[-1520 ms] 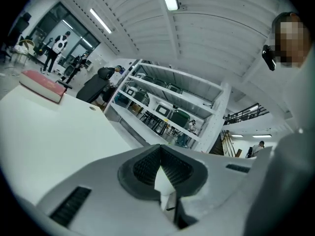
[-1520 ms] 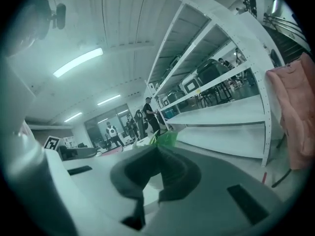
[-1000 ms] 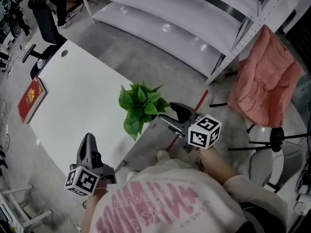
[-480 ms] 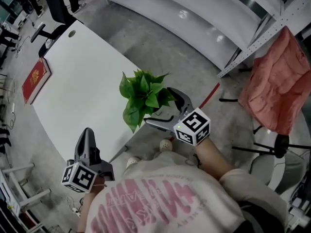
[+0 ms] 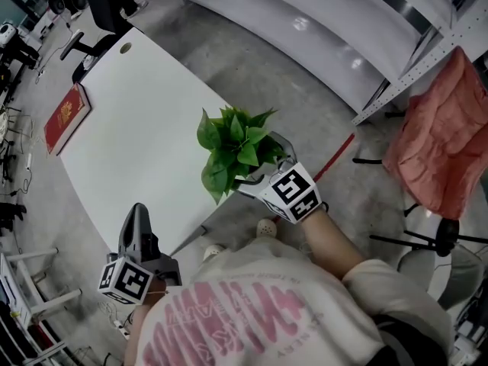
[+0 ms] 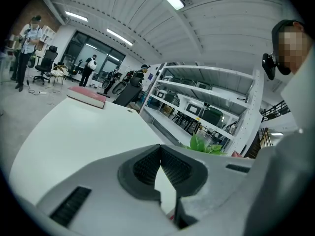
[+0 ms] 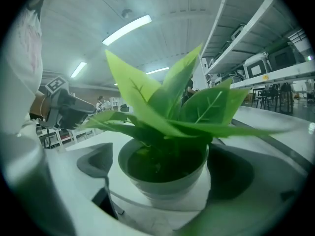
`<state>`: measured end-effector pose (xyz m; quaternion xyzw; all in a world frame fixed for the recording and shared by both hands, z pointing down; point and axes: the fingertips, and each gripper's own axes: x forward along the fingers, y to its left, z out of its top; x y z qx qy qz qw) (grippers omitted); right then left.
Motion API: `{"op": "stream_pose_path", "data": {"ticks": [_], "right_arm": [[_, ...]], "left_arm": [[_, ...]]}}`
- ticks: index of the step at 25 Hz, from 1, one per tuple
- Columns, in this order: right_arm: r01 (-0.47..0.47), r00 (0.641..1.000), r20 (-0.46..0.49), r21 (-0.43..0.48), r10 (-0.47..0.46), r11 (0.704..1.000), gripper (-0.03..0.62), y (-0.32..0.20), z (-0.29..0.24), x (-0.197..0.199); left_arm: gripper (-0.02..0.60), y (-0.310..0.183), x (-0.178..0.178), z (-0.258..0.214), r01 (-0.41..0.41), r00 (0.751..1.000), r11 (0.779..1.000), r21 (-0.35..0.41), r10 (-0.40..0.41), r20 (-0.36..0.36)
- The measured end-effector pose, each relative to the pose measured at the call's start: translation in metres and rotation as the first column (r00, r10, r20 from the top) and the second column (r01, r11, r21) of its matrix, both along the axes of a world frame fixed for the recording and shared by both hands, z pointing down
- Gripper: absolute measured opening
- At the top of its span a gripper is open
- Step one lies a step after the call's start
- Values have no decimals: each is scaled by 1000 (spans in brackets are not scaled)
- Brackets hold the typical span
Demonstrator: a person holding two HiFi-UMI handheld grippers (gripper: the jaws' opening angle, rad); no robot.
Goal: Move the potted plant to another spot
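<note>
The potted plant (image 5: 236, 147), green leaves in a small white pot (image 7: 162, 181), stands on the white table (image 5: 137, 128) near its right edge. My right gripper (image 5: 261, 166) is open wide with the pot between its jaws. In the right gripper view there is a gap between the left pad (image 7: 93, 162) and the pot, while the right pad sits close to it. My left gripper (image 5: 137, 218) hovers over the table's near corner, shut and holding nothing. The plant's leaves (image 6: 204, 145) show beyond its jaws in the left gripper view.
A red book (image 5: 67, 117) lies at the table's far left end. White metal shelving (image 5: 305, 29) runs along the back. A pink cloth (image 5: 442, 143) hangs over a chair on the right, and an office chair (image 5: 99, 6) stands at the top left. People stand far off in the left gripper view.
My right gripper has moved left from beside the plant and rolled; its jaws have spread and now stand on both sides of the pot. The left gripper has shifted only slightly.
</note>
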<state>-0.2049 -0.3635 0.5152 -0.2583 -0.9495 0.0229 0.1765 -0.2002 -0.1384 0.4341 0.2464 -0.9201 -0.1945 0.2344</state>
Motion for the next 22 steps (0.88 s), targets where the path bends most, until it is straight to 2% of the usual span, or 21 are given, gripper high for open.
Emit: {"op": "stream_pose_path", "data": {"ticks": [14, 22], "right_arm": [[-140, 989, -46, -7, 139, 990, 567, 4, 5, -11], [-258, 961, -109, -27, 254, 966, 555, 7, 5, 1]], "left_arm": [[3, 36, 0, 0, 14, 1000, 1000, 27, -14, -9], [3, 50, -13, 3, -31, 999, 996, 79, 32, -12]]}}
